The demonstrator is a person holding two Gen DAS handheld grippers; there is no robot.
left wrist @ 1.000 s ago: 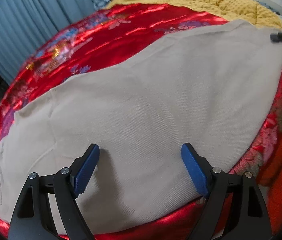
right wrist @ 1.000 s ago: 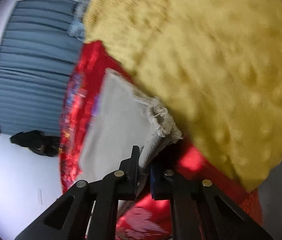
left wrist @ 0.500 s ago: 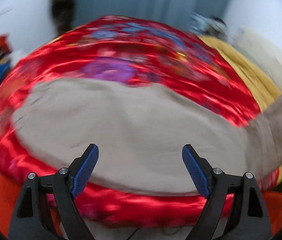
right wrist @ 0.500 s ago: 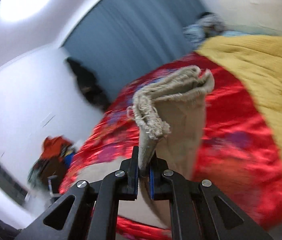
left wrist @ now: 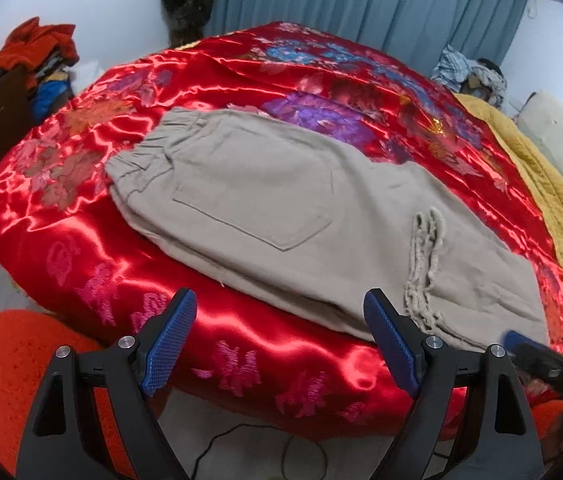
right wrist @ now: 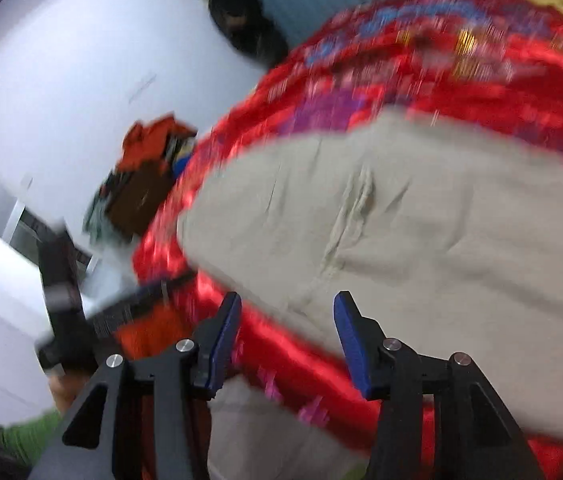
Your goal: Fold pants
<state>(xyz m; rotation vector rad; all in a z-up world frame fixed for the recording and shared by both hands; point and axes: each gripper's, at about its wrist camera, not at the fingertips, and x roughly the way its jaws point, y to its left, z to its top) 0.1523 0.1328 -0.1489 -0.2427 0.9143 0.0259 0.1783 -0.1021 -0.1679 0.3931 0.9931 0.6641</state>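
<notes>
Ahead of the left gripper [left wrist: 277, 340], matt beige woven cloth pants [left wrist: 281, 200] with frayed hems, on glossy red embroidered satin bedspread [left wrist: 241, 68]; rightward, nubbly mustard blanket [left wrist: 561, 208]; textured blue pads [left wrist: 169, 340] on black plastic fingers.

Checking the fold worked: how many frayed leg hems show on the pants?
2: both frayed hems lie stacked side by side on the pants, near their right end. More layers may be hidden underneath.

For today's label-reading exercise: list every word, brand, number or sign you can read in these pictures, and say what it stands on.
None can be read.
Pink embroidered motifs on the red bedspread: may be characters, too warped to read.
Beige pants: no label visible.
</notes>
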